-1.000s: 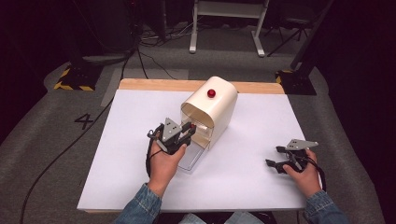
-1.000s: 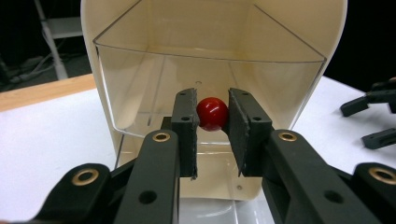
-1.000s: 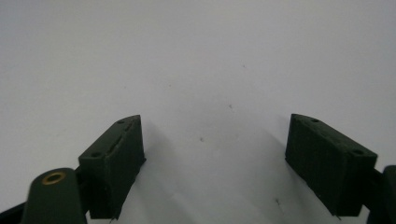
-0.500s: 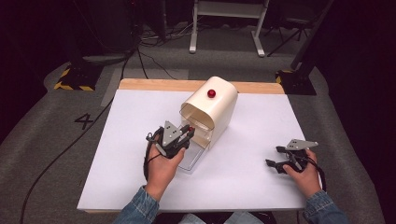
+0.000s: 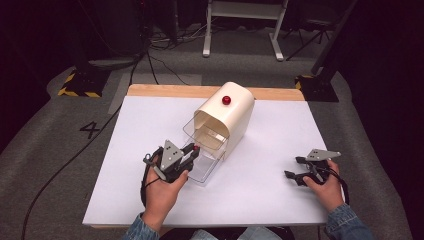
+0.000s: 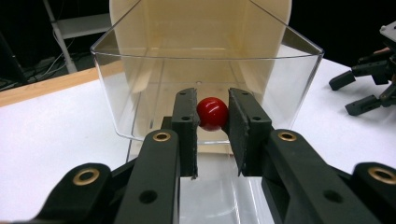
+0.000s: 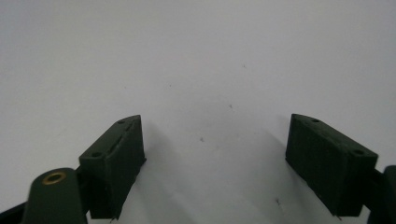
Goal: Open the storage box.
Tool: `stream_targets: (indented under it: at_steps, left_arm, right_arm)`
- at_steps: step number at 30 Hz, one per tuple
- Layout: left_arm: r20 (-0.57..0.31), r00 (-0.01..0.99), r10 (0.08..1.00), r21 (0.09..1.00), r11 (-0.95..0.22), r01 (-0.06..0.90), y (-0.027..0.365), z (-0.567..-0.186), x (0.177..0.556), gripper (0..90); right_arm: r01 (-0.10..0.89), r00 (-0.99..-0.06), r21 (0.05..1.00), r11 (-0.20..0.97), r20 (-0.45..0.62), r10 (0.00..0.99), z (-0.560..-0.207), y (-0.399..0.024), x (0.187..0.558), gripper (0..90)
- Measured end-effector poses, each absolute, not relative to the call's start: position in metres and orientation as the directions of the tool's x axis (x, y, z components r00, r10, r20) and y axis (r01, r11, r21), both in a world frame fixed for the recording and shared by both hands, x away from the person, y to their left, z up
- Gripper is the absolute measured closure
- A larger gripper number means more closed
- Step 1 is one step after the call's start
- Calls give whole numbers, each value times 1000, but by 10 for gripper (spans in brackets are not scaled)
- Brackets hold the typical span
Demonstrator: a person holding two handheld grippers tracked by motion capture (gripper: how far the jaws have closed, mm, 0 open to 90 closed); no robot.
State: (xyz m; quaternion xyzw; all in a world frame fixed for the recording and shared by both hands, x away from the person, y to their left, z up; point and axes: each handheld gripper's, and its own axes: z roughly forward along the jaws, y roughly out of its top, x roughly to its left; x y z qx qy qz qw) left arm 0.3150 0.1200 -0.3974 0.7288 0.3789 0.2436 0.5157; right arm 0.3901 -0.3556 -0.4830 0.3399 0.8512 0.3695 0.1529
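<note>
You have a glossy red round knob (image 6: 212, 113) between black jaws, a clear plastic drawer (image 6: 205, 88), a cream housing (image 5: 227, 117), and a white tabletop (image 5: 280, 170).

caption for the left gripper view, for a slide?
Left gripper clamps the red knob on a clear drawer pulled from its cream housing.
</note>
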Motion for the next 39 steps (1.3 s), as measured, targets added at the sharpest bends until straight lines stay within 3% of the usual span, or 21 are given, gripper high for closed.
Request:
stream_targets:
  at_steps: [20, 24, 39]
  left_arm:
    - [-66, 586, 807, 924, -173, 342, 135, -406, 298, 730]
    - [-72, 586, 807, 913, -183, 364, 134, -412, 300, 646]
    - [-61, 582, 811, 894, -216, 394, 140, -423, 295, 503]
  right_arm:
    - [467, -722, 733, 495, -8, 692, -483, -356, 390, 194]
    - [467, -721, 733, 495, -9, 693, -483, -356, 390, 194]
    - [467, -721, 733, 495, -9, 693, -483, -356, 390, 194]
